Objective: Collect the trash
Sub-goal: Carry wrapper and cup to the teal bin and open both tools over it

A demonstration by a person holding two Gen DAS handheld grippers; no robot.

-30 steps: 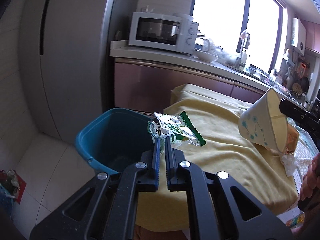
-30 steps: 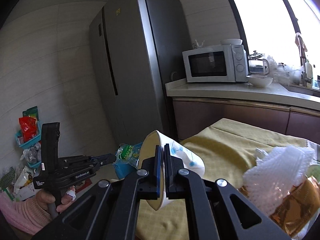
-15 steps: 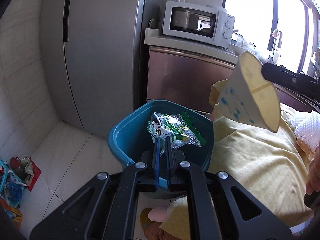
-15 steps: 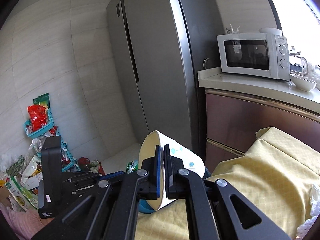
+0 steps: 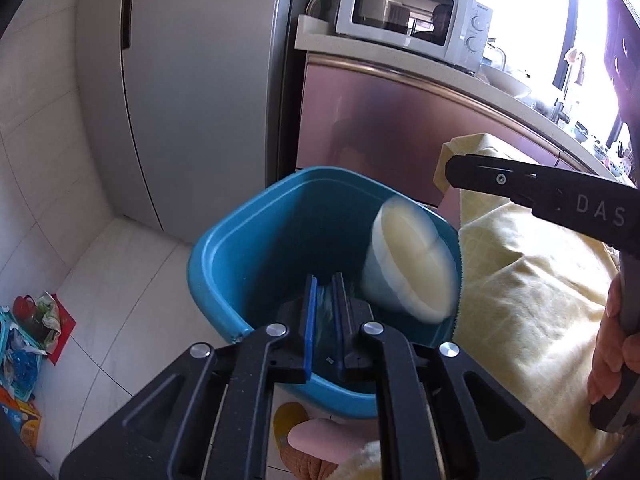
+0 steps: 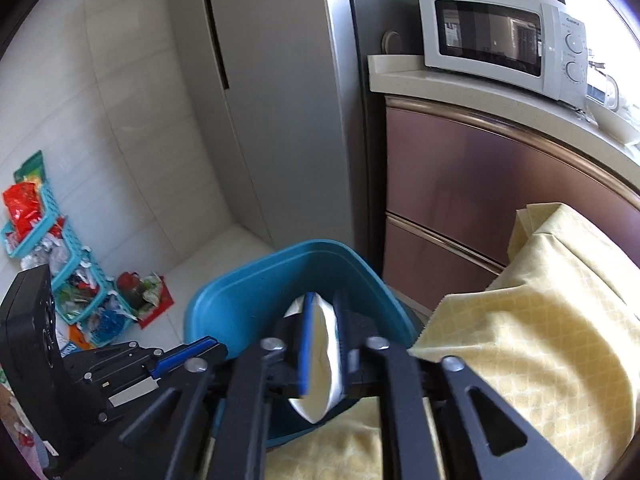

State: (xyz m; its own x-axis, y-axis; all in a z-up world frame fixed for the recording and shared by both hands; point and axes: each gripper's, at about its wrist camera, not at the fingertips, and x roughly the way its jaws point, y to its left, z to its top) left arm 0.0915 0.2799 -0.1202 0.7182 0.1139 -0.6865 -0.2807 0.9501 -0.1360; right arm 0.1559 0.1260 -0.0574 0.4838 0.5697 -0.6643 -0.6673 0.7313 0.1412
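Note:
A blue bin [image 5: 224,256] stands on the floor against the yellow-clothed table. My left gripper [image 5: 325,280] hangs over its near rim, jaws opening. A blurred green-and-clear wrapper [image 5: 325,312] slips down between the parted pads. A paper cup [image 5: 408,256], blurred, drops inside the bin, clear of my right gripper [image 5: 452,174] above it. In the right wrist view my right gripper [image 6: 324,300] is over the bin [image 6: 240,304], jaws opening. The cup [image 6: 320,344] shows through the gap, with no pad pressing it. My left gripper [image 6: 200,350] is at lower left.
The table's yellow cloth [image 5: 520,300] borders the bin on the right. Behind are a steel fridge [image 5: 192,80], a brown cabinet [image 5: 380,128] and a white microwave [image 5: 404,12]. Turquoise baskets and litter [image 6: 60,280] sit on the floor at left. A slipper [image 5: 316,436] lies below the bin.
Both grippers moved from the table out over the bin and dipped. Their jaws parted. The cup left the right gripper and falls into the bin. The wrapper slid down between the left pads.

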